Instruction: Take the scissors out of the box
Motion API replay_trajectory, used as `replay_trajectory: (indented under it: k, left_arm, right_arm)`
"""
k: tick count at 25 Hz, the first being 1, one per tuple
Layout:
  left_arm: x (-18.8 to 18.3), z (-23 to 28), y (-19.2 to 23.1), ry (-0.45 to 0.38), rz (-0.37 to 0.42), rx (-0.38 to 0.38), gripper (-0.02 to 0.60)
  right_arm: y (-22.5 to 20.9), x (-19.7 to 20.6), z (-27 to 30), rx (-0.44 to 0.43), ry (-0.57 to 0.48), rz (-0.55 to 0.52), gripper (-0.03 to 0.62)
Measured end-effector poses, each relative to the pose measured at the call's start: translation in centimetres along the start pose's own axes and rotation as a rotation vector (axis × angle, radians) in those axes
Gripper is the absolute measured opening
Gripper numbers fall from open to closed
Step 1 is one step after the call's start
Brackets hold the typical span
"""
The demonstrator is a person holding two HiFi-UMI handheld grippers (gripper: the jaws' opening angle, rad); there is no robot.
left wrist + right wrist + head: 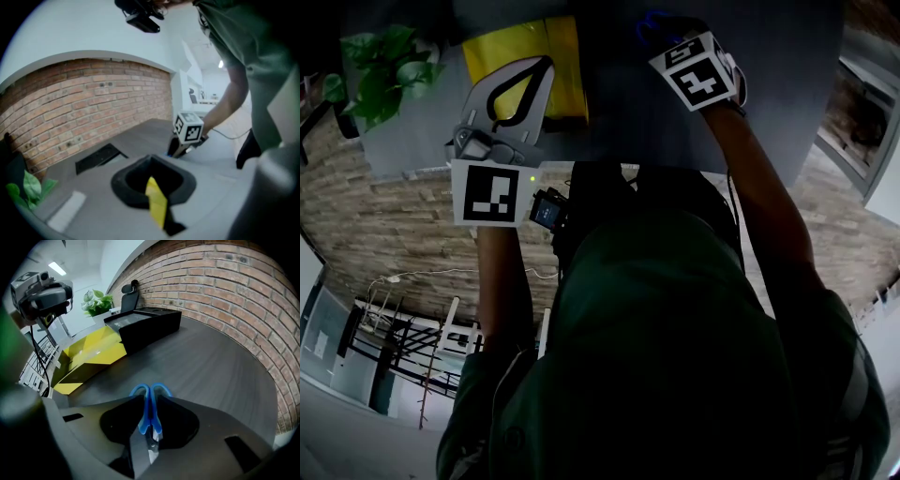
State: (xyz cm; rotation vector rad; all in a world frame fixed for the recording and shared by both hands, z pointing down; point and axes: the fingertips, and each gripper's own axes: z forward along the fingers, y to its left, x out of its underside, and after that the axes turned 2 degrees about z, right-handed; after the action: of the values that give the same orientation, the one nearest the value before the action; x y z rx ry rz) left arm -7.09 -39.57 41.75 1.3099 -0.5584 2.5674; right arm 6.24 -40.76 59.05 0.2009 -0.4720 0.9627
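Between the two jaws of the right gripper (150, 399) sit the blue-handled steel scissors (150, 420). The jaws are closed part-way against them, one on each side. The two blue finger loops stick out past the jaw tips, and the metal blades run back between the jaws toward the camera. The scissors are clear of the box, held above the bare dark grey tabletop (211, 366).

Well behind them, against the red brick wall (225, 291), stands the long black box (150, 324), with its yellow and black flap (93, 352) lying open on the table.

Across the table, the left gripper (151, 159) has its jaws pinched on the edge of that yellow flap, seen edge-on between them. From there the right gripper shows near, tilted down over the table. A green leafy plant (384, 70) stands at the table's far corner.
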Motion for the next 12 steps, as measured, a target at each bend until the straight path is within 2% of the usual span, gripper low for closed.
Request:
replay_trajectory:
  k: [6, 9, 12]
  left_arm:
    - [-0.1, -1.8, -0.1, -0.01, 0.013, -0.022, 0.0]
    - [-0.5, -2.6, 0.0, -0.017, 0.022, -0.038, 0.0]
    - [-1.1, -2.9, 0.3, -0.025, 0.034, -0.062, 0.0]
  right_arm:
    - [0.9, -0.2, -0.5, 0.015, 0.006, -0.035, 0.127]
    - [0.6, -1.4, -1.9, 0.051, -0.037, -0.05, 0.127]
    - [-0.3, -3.6, -3.9, 0.087, -0.126, -0.07, 0.126]
